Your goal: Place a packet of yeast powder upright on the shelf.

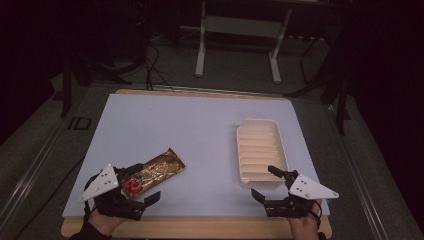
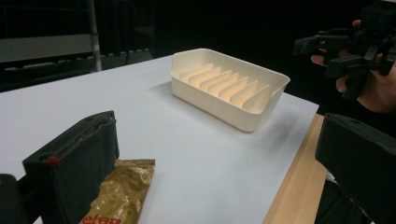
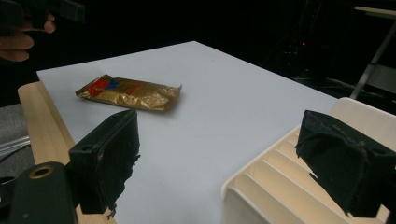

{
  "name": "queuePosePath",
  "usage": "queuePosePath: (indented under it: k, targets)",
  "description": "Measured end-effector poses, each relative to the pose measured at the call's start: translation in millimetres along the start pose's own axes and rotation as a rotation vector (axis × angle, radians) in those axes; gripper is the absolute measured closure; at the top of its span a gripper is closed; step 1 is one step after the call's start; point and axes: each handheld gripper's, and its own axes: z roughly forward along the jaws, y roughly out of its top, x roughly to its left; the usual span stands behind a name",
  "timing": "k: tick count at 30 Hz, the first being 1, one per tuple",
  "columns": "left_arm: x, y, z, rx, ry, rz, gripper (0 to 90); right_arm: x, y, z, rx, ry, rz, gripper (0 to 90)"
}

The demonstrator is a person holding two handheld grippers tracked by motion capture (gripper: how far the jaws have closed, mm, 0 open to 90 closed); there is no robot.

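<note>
High view: left gripper, jaws spread, straddles the near end of the gold snack packet lying on the white table sheet. Right gripper, jaws spread, sits at the near end of the cream ridged tray.

Left gripper view: packet lies beside one jaw, unclamped.

Right gripper view: one jaw hangs over the tray.
</note>
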Motion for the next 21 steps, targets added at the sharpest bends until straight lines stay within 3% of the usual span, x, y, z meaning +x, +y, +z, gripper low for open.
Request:
queuePosePath:
  k: [8,21]
  targets:
    - [7.9,13.4,9.6,0.026,0.002,0.019,0.0,0.8,0.3,-0.3,-0.001,0.007,0.009,13.1]
    - [22.0,19.0,31.9,0.073,0.003,0.008,0.3,4.4,1.2,0.6,-0.013,0.016,-0.012,12.8]
